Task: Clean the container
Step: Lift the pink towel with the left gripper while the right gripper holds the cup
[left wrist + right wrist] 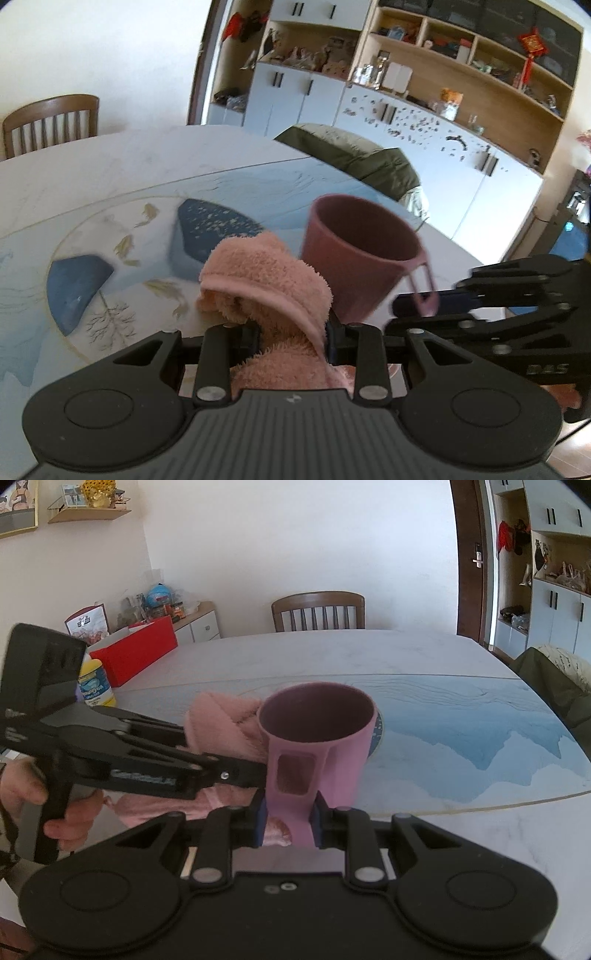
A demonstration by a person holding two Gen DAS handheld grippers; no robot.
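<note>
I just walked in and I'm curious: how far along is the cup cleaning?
Both pick-ups look done: the right gripper clamps the pink cup by its handle, lifted off the table, and the left gripper pinches the pink towel. The towel sits beside the cup, not inside. Wiping the inside and setting things down seem left.

The right gripper [288, 825] grips the flat looped handle of a pink plastic cup [317, 734], jaws closed on it, cup lifted above the marble-and-blue patterned tabletop [461, 716]. From the left, the left gripper [255, 771] pinches a fluffy pink cloth [218, 723] against the cup's side. A hand [55, 805] holds that gripper's grip.
</note>
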